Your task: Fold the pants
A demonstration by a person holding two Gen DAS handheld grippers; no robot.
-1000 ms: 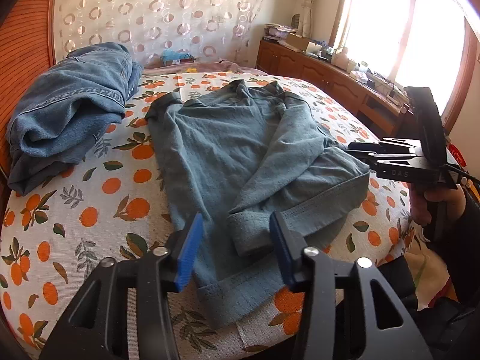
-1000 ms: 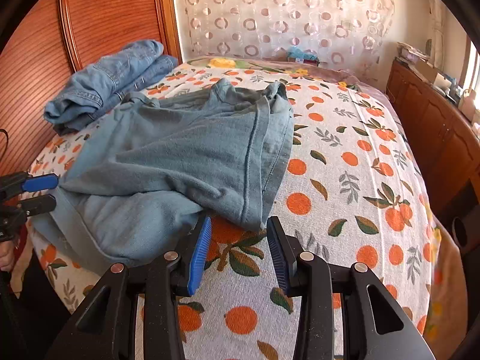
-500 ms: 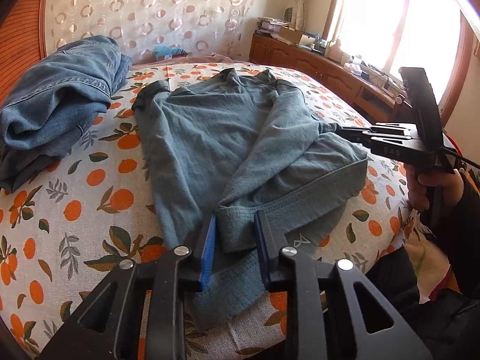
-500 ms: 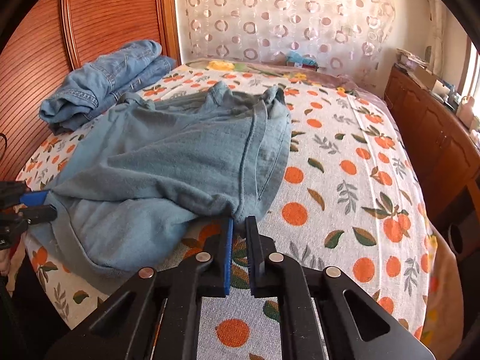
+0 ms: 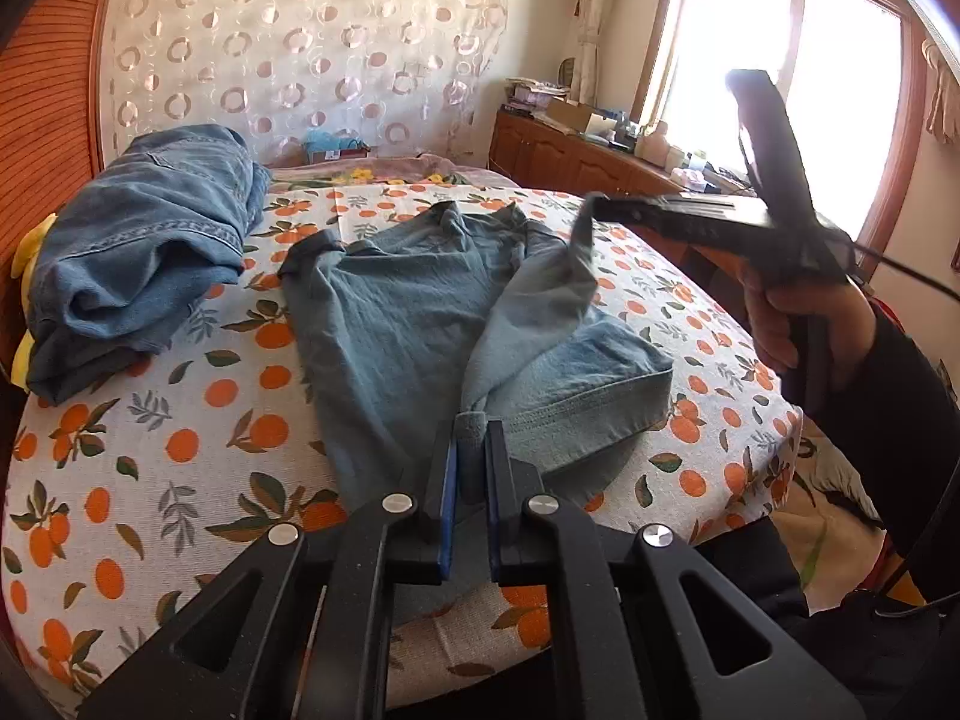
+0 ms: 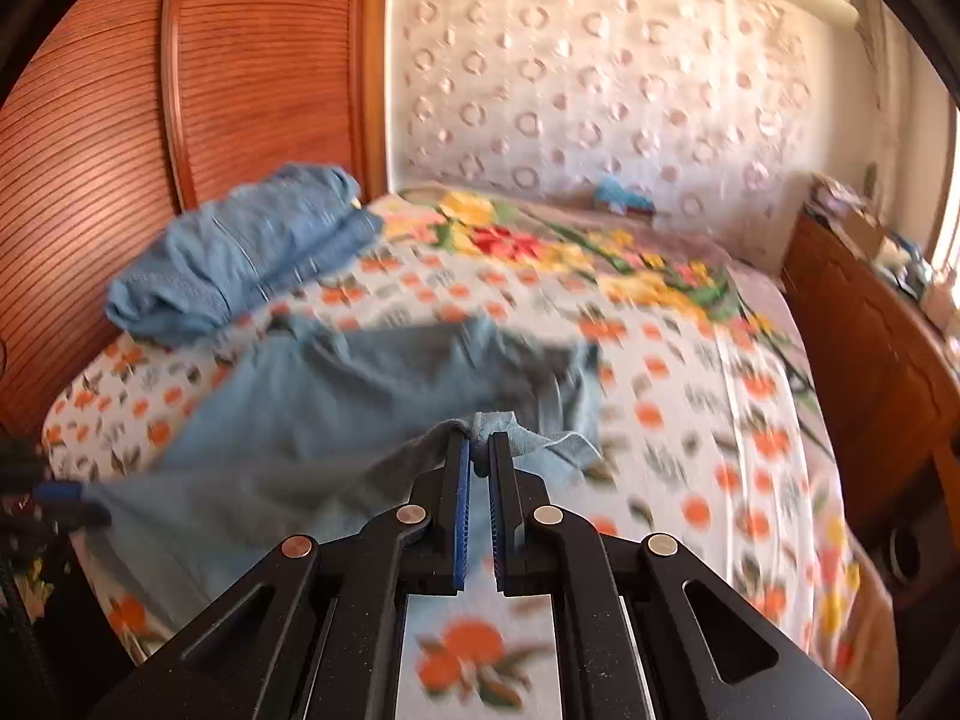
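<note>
Teal-blue pants (image 5: 408, 324) lie spread on the orange-print bed (image 5: 180, 450). In the left wrist view my left gripper (image 5: 471, 426) has its jaws closing on the near leg hem, whose fabric is pinched between the blue pads. My right gripper (image 5: 591, 204), held by a hand (image 5: 804, 324) at the right, is raised above the bed with a strip of the pants hanging from its tip. The blurred right wrist view shows the right gripper (image 6: 480, 441) shut on bunched fabric of the pants (image 6: 300, 420). The left gripper (image 6: 60, 492) appears at that view's left edge.
Folded denim jeans (image 5: 150, 240) sit at the bed's far left, by the wooden headboard (image 6: 90, 180). A wooden cabinet (image 5: 570, 162) with clutter runs along the right side under the window. A patterned curtain hangs behind the bed.
Both grippers went from open to shut on the pants. The right gripper rose, lifting its edge of the fabric off the bed. The left gripper shifted onto the near hem.
</note>
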